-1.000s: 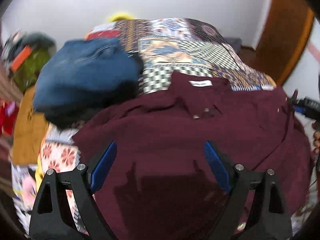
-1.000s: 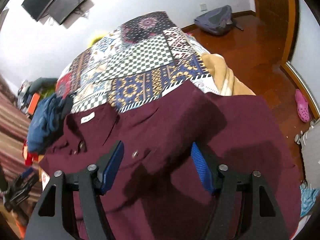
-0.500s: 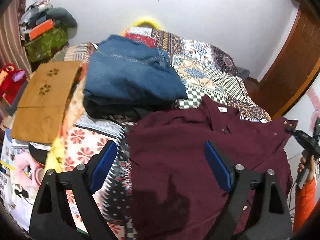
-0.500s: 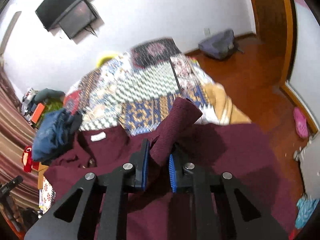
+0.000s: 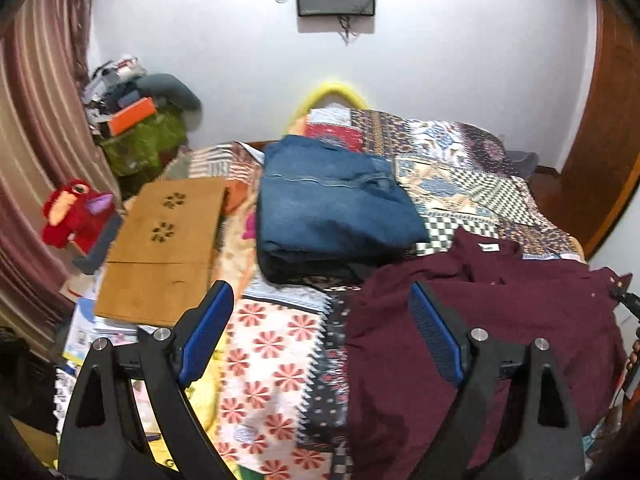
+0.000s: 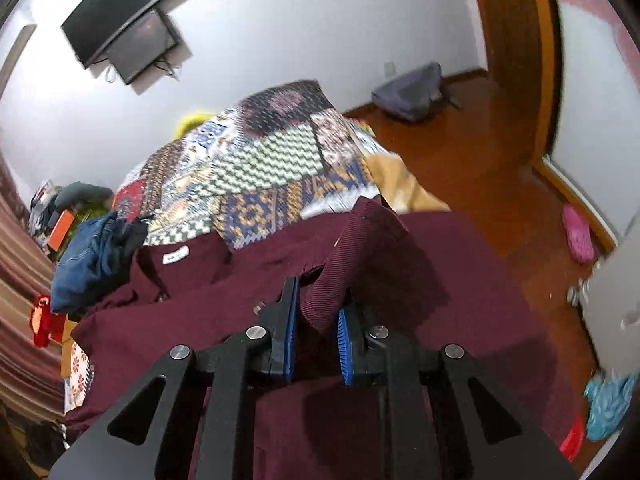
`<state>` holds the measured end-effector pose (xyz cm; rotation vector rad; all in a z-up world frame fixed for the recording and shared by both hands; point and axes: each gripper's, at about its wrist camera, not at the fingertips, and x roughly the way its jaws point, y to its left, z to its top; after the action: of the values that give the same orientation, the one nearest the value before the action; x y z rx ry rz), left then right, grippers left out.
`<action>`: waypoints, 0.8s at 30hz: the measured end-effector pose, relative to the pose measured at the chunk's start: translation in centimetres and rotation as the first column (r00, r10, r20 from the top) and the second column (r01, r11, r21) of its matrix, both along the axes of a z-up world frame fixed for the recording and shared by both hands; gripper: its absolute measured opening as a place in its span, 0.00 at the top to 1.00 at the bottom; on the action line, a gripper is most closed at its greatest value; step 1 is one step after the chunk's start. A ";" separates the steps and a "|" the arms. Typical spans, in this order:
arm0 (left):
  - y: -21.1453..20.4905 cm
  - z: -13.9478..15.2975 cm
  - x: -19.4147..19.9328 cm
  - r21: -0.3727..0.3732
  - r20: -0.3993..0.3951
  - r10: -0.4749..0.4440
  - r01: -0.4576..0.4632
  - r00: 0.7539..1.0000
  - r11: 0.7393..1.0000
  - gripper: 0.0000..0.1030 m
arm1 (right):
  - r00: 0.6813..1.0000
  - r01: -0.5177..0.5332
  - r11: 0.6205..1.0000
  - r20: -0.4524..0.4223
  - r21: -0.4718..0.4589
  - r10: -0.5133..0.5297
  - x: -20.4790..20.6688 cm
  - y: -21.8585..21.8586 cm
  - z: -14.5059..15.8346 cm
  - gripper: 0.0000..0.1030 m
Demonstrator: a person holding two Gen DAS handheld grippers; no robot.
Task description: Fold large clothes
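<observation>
My right tongs (image 6: 316,320) are clamped on a bunched-up bit of the shirt (image 6: 400,320), a ribbed fold that sticks up between the blue pads (image 6: 344,336). My left tongs (image 5: 320,340) are wide apart and hold nothing; under them I see mostly the bed (image 5: 276,360) with its red flower cover. From the left tongs, the shirt (image 5: 500,340) lies off to the right, and only the right pad hangs over its edge. The shirt is spread flat on the near part of the bed, dark red, with its collar and white tag (image 6: 176,257) pointing to the far side, so I think it runs long from me toward the wall. Past its left edge sit the folded jeans (image 5: 328,208), close to the collar. So my right hand is the near one and already has its piece. I think my left hand must go right and down to reach the shirt's left edge before I can fold it. I should take care not to snag the jeans or the bed cover.
</observation>
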<state>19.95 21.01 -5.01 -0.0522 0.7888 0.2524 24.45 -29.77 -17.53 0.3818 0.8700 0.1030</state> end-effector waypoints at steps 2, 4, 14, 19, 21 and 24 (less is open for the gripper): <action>0.6 0.7 -0.7 0.021 0.004 0.014 -0.015 1.000 1.000 0.14 | 1.000 0.005 1.000 -0.009 -0.014 -0.005 -0.3 0.1 -0.5 0.85; 1.2 1.6 -1.3 0.057 0.012 0.036 -0.037 0.999 0.998 0.14 | 1.000 0.008 1.000 -0.006 -0.023 -0.009 -0.5 0.3 -0.3 0.85; 1.1 1.8 -2.6 0.142 0.000 -0.010 0.010 1.000 0.990 0.08 | 0.998 0.061 0.998 0.031 -0.021 -0.060 -1.6 0.8 0.6 0.85; -1.8 -3.0 -1.1 0.056 -0.058 -0.089 0.092 0.994 0.994 0.08 | 0.998 0.056 0.998 0.004 -0.032 -0.056 -2.6 0.4 0.1 0.85; -3.0 -5.3 -0.1 -0.001 -0.093 -0.117 0.117 0.989 0.993 0.08 | 0.998 0.055 0.998 -0.015 -0.020 -0.055 -3.0 0.0 -0.3 0.85; -5.2 -8.4 1.7 -0.064 -0.154 -0.155 0.147 0.976 0.987 0.08 | 0.998 0.049 0.999 -0.039 -0.016 -0.050 -3.7 -0.1 -1.1 0.85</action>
<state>21.65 15.80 -13.37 -0.0215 0.9528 0.0923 20.72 -29.91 -18.60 0.3924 0.8995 0.0434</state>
